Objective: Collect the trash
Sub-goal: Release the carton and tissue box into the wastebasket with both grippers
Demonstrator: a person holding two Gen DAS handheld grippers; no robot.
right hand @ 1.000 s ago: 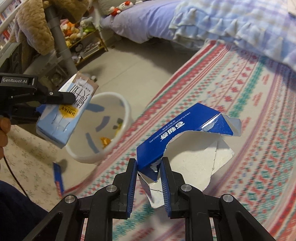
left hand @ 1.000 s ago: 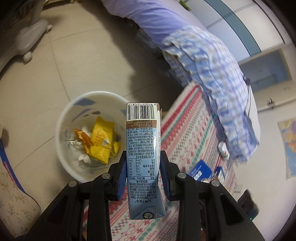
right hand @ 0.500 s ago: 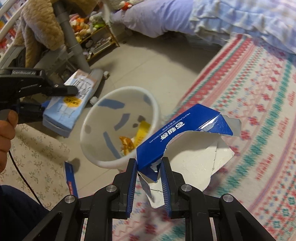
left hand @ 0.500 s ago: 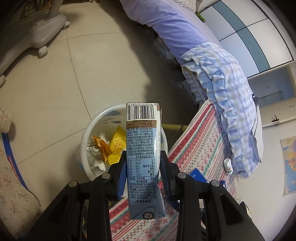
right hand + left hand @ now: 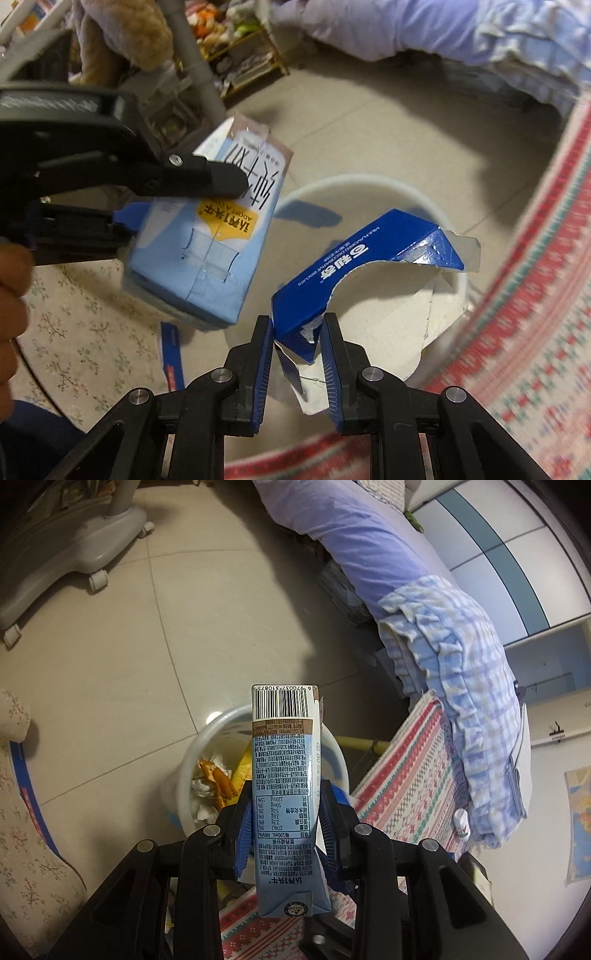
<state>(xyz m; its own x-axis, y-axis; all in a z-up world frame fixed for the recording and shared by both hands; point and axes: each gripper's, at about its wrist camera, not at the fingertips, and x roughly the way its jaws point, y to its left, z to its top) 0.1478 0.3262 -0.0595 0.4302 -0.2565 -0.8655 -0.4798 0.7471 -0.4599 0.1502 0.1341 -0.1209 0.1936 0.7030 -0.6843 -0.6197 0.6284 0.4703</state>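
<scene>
My left gripper (image 5: 284, 812) is shut on a light-blue milk carton (image 5: 283, 775). It holds the carton above the near rim of a white trash bin (image 5: 192, 753) that has yellow and orange wrappers and tissue inside. In the right wrist view the left gripper (image 5: 177, 206) and the milk carton (image 5: 207, 251) hang at the bin's left edge. My right gripper (image 5: 297, 332) is shut on a torn blue cardboard box (image 5: 354, 266) and holds it over the bin (image 5: 406, 199).
The bin stands on a tiled floor (image 5: 110, 646) beside a red patterned rug (image 5: 406, 775). A bed with purple and checked bedding (image 5: 443, 635) lies behind. A wheeled grey base (image 5: 66, 554) is far left. A floral cushion (image 5: 92, 325) lies near left.
Both grippers moved toward the bin with their loads. The torn box went from over the rug to over the bin mouth. The milk carton now hangs closer to the bin.
</scene>
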